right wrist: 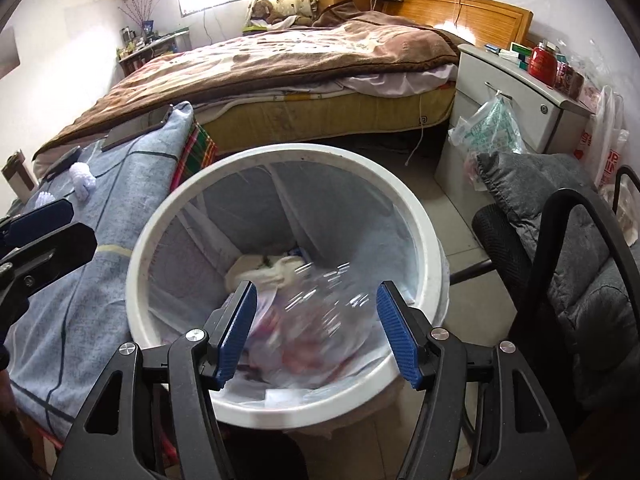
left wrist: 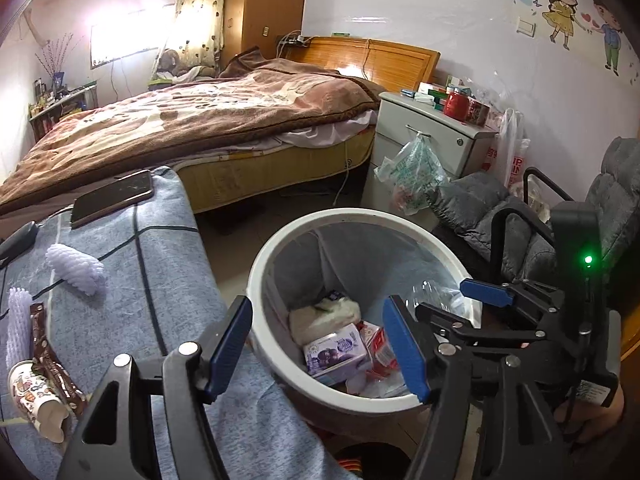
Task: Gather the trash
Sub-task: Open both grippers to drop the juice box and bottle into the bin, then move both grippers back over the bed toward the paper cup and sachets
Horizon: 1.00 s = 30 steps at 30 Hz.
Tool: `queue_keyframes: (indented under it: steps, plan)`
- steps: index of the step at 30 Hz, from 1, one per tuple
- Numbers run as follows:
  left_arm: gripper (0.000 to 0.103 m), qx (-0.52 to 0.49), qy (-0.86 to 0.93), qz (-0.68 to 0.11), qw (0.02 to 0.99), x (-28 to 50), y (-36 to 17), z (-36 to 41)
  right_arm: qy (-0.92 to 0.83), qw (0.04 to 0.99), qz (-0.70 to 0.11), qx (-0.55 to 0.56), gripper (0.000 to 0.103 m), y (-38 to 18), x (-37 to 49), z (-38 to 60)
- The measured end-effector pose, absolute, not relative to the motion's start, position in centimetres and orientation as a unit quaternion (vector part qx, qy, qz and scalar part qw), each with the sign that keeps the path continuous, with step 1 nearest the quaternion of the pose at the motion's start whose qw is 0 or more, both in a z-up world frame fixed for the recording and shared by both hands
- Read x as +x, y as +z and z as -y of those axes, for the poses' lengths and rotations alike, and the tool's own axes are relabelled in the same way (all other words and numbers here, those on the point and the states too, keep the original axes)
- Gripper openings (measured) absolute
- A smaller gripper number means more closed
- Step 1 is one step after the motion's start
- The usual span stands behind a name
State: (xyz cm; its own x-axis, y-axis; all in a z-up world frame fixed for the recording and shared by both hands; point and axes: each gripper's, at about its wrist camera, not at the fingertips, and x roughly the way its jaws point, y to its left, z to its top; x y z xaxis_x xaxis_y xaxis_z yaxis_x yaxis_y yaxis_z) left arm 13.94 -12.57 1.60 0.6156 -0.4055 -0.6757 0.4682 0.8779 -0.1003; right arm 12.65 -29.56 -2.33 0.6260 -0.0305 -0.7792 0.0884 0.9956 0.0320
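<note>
Clear plastic bottle (right wrist: 320,304), motion-blurred, between pads of right claw (right wrist: 316,332), untouched; right claw spread, empty. Left claw (left wrist: 318,350) spread, empty, over white trash bin (left wrist: 260,264) rim. Bin holds purple carton (left wrist: 336,350), white wad (left wrist: 324,312), red wrapper. Bottle axis unclear. Paper cup (left wrist: 34,400) on table (left wrist: 168,264), 9 o'clock of left claw.

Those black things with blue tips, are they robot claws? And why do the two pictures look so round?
They are grabbers that a person holds, one in each hand. Each carries a wide-eyed camera, which bends the picture. One picture looks along the left gripper, the other along the right gripper. Both are open and hold nothing. Both hang over a white trash bin with cartons inside; a blurry clear plastic bottle lies below the right one. On the blue cloth wait a paper cup, a brown wrapper and white foam nets.
</note>
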Motion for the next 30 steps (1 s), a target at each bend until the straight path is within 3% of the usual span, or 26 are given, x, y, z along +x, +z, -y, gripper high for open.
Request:
queue_keyframes:
  steps: [30]
  plan:
    - [0.073, 0.001, -0.142, -0.327, 0.934, 10.2, 3.8, 0.9, 0.019, 0.931, -0.363, 0.035, 0.064, 1.1, 10.8, 23.4]
